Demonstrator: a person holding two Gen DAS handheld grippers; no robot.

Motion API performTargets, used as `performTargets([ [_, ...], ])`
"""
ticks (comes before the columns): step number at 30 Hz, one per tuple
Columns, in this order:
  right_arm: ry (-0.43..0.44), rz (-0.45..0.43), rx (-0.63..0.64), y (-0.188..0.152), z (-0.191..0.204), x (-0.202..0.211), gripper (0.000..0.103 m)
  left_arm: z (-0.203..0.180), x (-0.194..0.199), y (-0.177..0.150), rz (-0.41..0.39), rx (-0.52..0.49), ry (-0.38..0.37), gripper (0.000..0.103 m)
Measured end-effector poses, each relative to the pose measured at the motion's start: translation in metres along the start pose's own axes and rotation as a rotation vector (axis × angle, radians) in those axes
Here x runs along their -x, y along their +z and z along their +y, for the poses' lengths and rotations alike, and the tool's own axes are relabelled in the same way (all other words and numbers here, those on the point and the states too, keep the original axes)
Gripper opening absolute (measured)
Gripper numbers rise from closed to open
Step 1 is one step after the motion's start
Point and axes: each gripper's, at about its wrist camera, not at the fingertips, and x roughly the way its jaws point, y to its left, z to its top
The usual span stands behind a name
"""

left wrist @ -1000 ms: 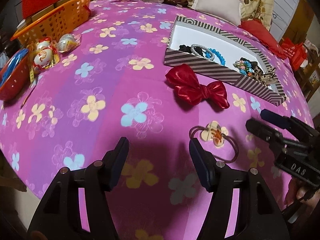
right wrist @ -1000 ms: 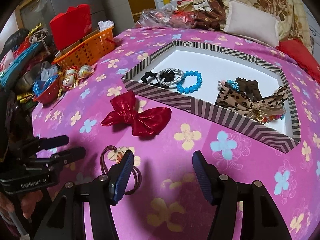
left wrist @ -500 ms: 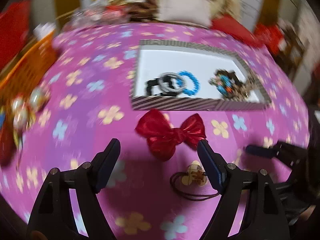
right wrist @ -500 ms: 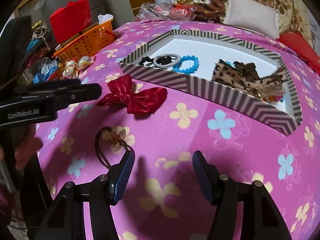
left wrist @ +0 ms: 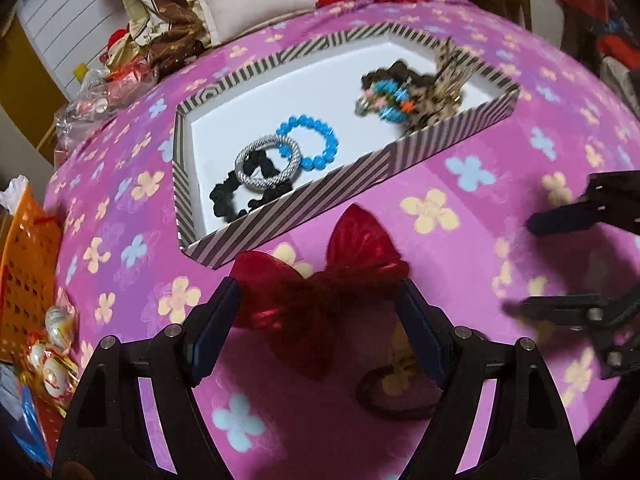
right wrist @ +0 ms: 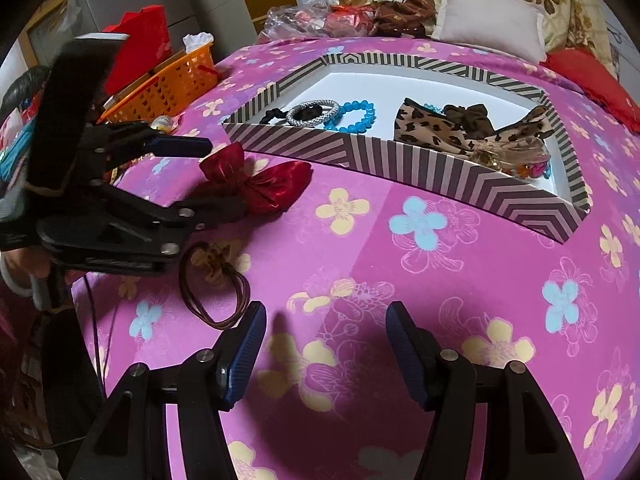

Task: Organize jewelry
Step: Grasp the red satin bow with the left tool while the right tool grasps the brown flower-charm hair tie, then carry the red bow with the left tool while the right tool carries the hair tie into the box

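A shiny red bow [left wrist: 320,280] [right wrist: 260,184] lies on the pink flowered cloth in front of a striped tray [left wrist: 304,216] [right wrist: 400,164]. My left gripper [left wrist: 320,320] [right wrist: 216,176] is open with its fingers on either side of the bow, just above it. A brown hair tie with a flower charm [left wrist: 400,384] [right wrist: 216,280] lies nearer me. The tray holds a blue bead bracelet [left wrist: 310,148], a silver ring band [left wrist: 268,162], a black scrunchie and leopard bows [right wrist: 460,132]. My right gripper [right wrist: 324,348] [left wrist: 540,268] is open and empty over the cloth.
An orange basket [right wrist: 168,84] [left wrist: 28,276] stands at the left edge with wrapped sweets [left wrist: 52,344] beside it. Cushions and bags [right wrist: 480,24] are piled behind the tray.
My left gripper has swung forward and to the right, from beside the hair tie to astride the red bow. My right gripper has drawn back slightly and stays open.
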Motion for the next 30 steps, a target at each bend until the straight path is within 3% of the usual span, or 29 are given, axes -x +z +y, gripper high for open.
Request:
performTargets([
  [2, 0.002, 0.002, 0.009, 0.001, 0.002, 0.0, 0.06, 0.004, -0.008, -0.001, 0.018, 0.009, -0.003, 0.075],
  [3, 0.004, 0.001, 0.016, 0.002, 0.004, 0.0, 0.06, 0.008, -0.012, -0.002, 0.03, 0.025, 0.003, 0.058],
  [6, 0.012, -0.005, 0.05, 0.007, 0.013, -0.002, 0.06, 0.024, -0.014, -0.006, 0.044, 0.119, -0.043, 0.025],
  [13, 0.025, -0.013, 0.187, 0.019, 0.047, -0.017, 0.06, 0.051, 0.0, -0.027, 0.018, 0.278, -0.041, 0.017],
  [15, 0.033, 0.003, 0.233, 0.021, 0.057, -0.025, 0.051, 0.058, 0.006, -0.034, 0.009, 0.33, -0.034, 0.016],
  [19, 0.024, 0.011, 0.279, 0.026, 0.066, -0.035, 0.049, 0.068, 0.019, -0.043, -0.014, 0.398, -0.042, 0.015],
  [26, 0.035, 0.031, 0.35, 0.031, 0.081, -0.043, 0.048, 0.07, 0.027, -0.052, -0.03, 0.423, -0.048, 0.014],
  [30, 0.025, 0.026, 0.367, 0.03, 0.085, -0.047, 0.038, 0.07, 0.026, -0.054, -0.03, 0.438, -0.052, 0.014],
])
